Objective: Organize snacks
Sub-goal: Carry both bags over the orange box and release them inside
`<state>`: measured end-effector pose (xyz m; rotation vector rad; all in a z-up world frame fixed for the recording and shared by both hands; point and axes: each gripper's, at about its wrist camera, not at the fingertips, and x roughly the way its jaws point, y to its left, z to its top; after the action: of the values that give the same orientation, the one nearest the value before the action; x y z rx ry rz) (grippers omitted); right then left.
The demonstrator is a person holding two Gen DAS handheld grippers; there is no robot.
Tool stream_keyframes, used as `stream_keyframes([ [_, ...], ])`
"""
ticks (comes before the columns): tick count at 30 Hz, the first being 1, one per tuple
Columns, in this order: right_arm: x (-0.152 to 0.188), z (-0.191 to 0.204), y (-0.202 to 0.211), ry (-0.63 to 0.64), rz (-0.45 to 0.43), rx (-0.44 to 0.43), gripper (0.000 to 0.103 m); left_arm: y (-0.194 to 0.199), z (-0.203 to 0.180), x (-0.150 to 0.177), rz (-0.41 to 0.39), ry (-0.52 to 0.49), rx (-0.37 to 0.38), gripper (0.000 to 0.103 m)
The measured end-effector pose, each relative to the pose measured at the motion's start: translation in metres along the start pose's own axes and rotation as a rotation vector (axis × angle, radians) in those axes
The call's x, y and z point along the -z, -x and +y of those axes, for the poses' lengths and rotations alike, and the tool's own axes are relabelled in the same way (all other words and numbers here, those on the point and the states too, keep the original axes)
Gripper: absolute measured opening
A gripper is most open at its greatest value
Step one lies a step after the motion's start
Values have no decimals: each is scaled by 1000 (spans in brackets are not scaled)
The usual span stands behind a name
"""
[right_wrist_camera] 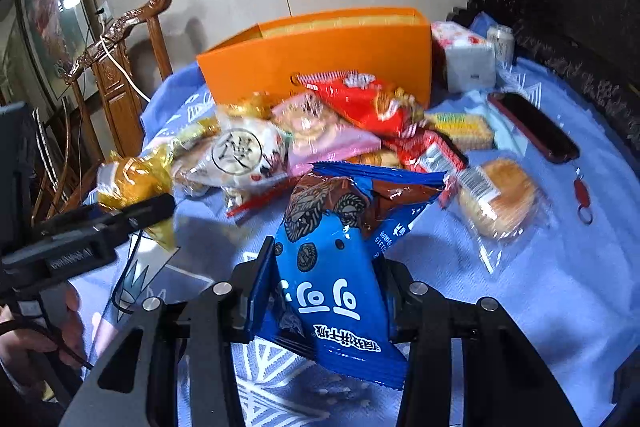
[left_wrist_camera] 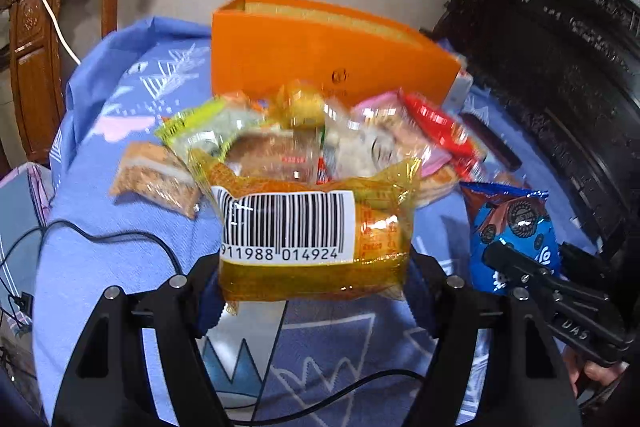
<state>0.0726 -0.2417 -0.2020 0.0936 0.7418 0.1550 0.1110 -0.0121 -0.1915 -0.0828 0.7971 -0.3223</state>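
In the left wrist view my left gripper [left_wrist_camera: 314,267] is shut on a clear yellow snack pack [left_wrist_camera: 372,239] with a big barcode label, lifted above the blue cloth. My right gripper [right_wrist_camera: 326,279] is shut on a blue cookie packet [right_wrist_camera: 332,259], which stands upright between its pads. The same blue packet [left_wrist_camera: 508,219] shows at the right of the left wrist view. Behind both lies a pile of wrapped snacks [right_wrist_camera: 304,131] in front of an open orange box [right_wrist_camera: 320,55], also seen as the orange box [left_wrist_camera: 320,47] straight ahead of the left gripper.
A blue patterned cloth [right_wrist_camera: 560,287] covers the table. A wrapped bun [right_wrist_camera: 500,203], a wafer pack [right_wrist_camera: 464,127], a dark red case with a key ring [right_wrist_camera: 536,131], a tissue pack [right_wrist_camera: 464,55] and a can [right_wrist_camera: 502,41] lie right. A wooden chair [left_wrist_camera: 36,67] stands left, dark carved furniture [left_wrist_camera: 560,67] right.
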Motion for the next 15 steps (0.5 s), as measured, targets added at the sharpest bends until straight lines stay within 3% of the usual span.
stream_keyframes([
  [8,-26,-2,19,-34,-49,-11,44,38,5,-45,-96,-26,-6,71],
  [15,-93,-19,28,-102,-119,-35,45,49,9,-117,-184,-45,3,71],
])
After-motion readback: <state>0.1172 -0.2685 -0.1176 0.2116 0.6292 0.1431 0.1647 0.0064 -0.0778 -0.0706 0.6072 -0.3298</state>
